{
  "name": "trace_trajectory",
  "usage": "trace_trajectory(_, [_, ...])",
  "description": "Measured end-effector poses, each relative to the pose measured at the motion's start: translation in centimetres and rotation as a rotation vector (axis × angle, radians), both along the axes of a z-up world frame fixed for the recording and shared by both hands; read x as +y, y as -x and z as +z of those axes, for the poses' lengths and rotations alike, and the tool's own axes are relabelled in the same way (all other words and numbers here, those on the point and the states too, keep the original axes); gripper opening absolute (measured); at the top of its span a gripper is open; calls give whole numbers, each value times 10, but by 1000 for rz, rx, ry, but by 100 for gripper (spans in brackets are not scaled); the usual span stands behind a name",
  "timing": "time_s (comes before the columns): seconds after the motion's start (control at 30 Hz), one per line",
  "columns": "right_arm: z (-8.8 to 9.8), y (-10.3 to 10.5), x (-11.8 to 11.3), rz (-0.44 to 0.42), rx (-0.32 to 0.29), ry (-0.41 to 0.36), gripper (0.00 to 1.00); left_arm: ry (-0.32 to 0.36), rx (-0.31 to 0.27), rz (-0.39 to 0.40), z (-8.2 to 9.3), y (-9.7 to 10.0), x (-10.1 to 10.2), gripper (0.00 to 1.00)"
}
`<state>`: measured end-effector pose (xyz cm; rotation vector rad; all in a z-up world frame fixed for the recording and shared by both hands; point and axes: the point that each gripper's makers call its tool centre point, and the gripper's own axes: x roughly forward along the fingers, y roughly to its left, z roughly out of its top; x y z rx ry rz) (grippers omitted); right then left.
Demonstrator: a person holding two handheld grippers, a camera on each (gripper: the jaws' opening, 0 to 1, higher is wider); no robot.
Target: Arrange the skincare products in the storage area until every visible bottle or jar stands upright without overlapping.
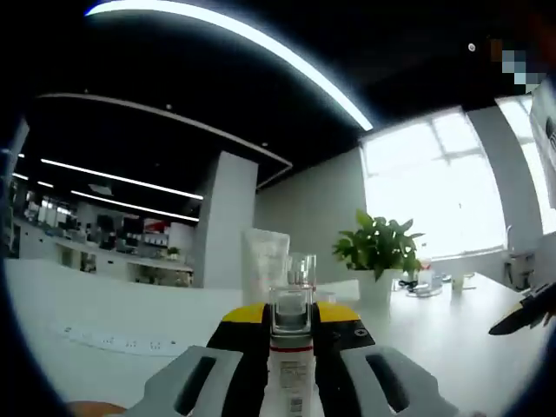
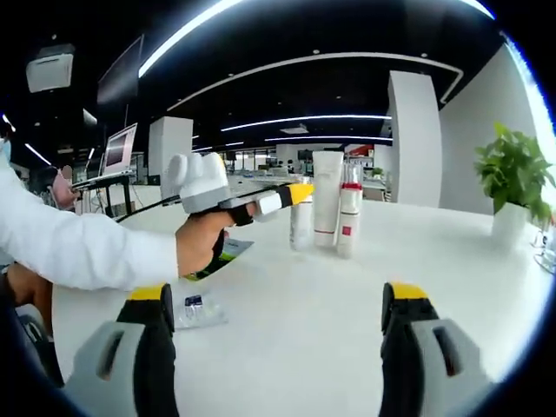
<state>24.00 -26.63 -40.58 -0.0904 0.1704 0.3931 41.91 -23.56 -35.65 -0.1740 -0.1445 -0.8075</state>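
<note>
1. Nearest the lens in the left gripper view, the left gripper (image 1: 291,347) has its yellow-tipped jaws closed narrow on a bottle (image 1: 290,365) with a white body, a red band and a clear cap; the bottle sits squarely between the jaws.
2. That bottle stands upright in this view, long axis vertical, cap at the top.
3. Just behind it stands a white tube (image 1: 266,261), also upright, and a clear glass bottle (image 1: 301,271) close by its right.
4. In the right gripper view, the right gripper (image 2: 282,334) has its jaws spread wide, with nothing between them, low over the white table (image 2: 287,347).
5. To the left there, a small clear packet (image 2: 195,310) lies flat on the table near the left jaw.
6. Farther back, a hand (image 2: 201,243) in a white sleeve holds the left gripper up to the group of products: a small pale bottle at the tip, the tall white tube, then a slim bottle with a red band (image 2: 348,221). All three stand upright, close together.
7. A potted plant (image 2: 514,178) sits at the table's right end.
8. The room is an open office with a dark ceiling, light strips, white pillars and bright windows.
</note>
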Motion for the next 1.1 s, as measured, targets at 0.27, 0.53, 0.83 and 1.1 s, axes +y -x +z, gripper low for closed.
trace_trajectory(0.27, [-1,2,2,5,4,-4,100,-47,-40,16,-5,0,0,15])
trace_trajectory(0.53, [-1,2,5,8,5,-5,99,-71,-24,24,-13,-6,-4,16])
trace_trajectory(0.83, [0,1,6,11,2,-5,99,-42,4,41,-14,-7,2,17])
trace_trajectory(1.1, [0,1,6,12,1,-3,99,-57,-2,45,-16,-8,1,17])
